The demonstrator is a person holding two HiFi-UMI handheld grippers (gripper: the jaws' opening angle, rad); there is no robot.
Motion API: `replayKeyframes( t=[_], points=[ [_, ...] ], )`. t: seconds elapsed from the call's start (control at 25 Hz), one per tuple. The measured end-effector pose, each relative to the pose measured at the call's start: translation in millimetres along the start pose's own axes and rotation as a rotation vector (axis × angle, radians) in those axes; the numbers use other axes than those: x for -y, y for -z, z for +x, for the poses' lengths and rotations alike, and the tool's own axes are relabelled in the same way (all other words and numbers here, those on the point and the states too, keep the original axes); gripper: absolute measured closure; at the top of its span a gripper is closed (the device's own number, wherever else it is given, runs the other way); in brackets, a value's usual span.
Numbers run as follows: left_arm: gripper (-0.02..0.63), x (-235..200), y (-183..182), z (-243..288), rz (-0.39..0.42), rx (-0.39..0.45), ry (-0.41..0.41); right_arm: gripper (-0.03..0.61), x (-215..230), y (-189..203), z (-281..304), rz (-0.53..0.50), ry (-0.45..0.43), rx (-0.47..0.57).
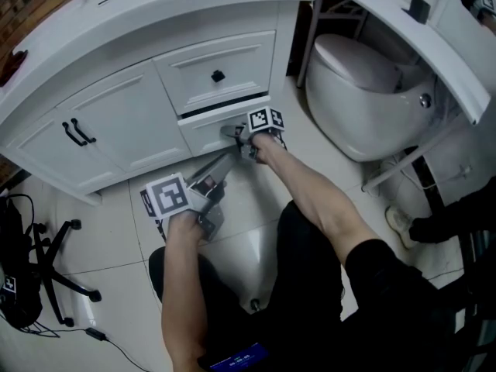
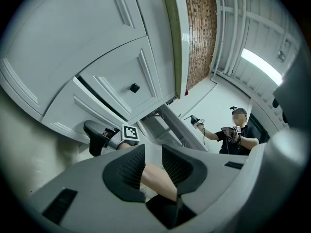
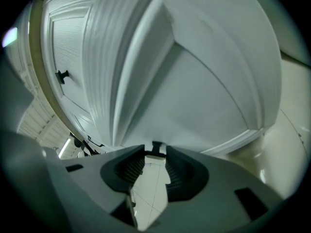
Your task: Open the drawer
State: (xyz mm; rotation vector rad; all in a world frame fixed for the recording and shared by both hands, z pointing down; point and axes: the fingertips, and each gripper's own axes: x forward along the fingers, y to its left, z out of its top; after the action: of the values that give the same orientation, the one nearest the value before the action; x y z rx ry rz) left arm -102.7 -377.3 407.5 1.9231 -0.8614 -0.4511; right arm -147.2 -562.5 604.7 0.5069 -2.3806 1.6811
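A white vanity has two drawers. The lower drawer (image 1: 203, 136) stands a little way out, with a dark gap above its front. My right gripper (image 1: 235, 132) is at that front, shut on the drawer's small black knob (image 3: 156, 148), which sits between the jaw tips of the right gripper (image 3: 155, 161). The upper drawer (image 1: 232, 56) is flush, with its own black knob (image 1: 218, 75). My left gripper (image 1: 225, 165) hangs lower, in front of the cabinet. In its own view the left gripper (image 2: 153, 166) is open and empty, with only my right forearm showing behind the gap.
A white toilet (image 1: 364, 91) stands right of the vanity. Cabinet doors with black handles (image 1: 77, 132) are to the left. A chair base (image 1: 54, 262) and a dark bag (image 1: 15, 273) sit on the tiled floor at the left. Another person (image 2: 235, 135) stands far off.
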Motion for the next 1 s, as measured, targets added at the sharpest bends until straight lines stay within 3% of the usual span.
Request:
replayKeyframes(
  t=[0.28, 0.48, 0.64, 1.0],
  points=[
    [0.507, 9, 8, -4, -0.001, 0.003, 0.014, 0.428, -1, 18, -10, -0.024, 0.024, -0.039],
    [0.508, 16, 13, -11, 0.015, -0.010, -0.022, 0.428, -4, 31, -18, -0.028, 0.010, -0.071],
    [0.508, 19, 15, -10, -0.003, 0.003, 0.017, 0.428, -6, 40, -22, -0.044, 0.006, -0.101],
    [0.508, 31, 24, -6, 0.020, -0.025, 0.020, 0.430, -10, 59, -33, -0.083, 0.001, -0.153]
  ],
)
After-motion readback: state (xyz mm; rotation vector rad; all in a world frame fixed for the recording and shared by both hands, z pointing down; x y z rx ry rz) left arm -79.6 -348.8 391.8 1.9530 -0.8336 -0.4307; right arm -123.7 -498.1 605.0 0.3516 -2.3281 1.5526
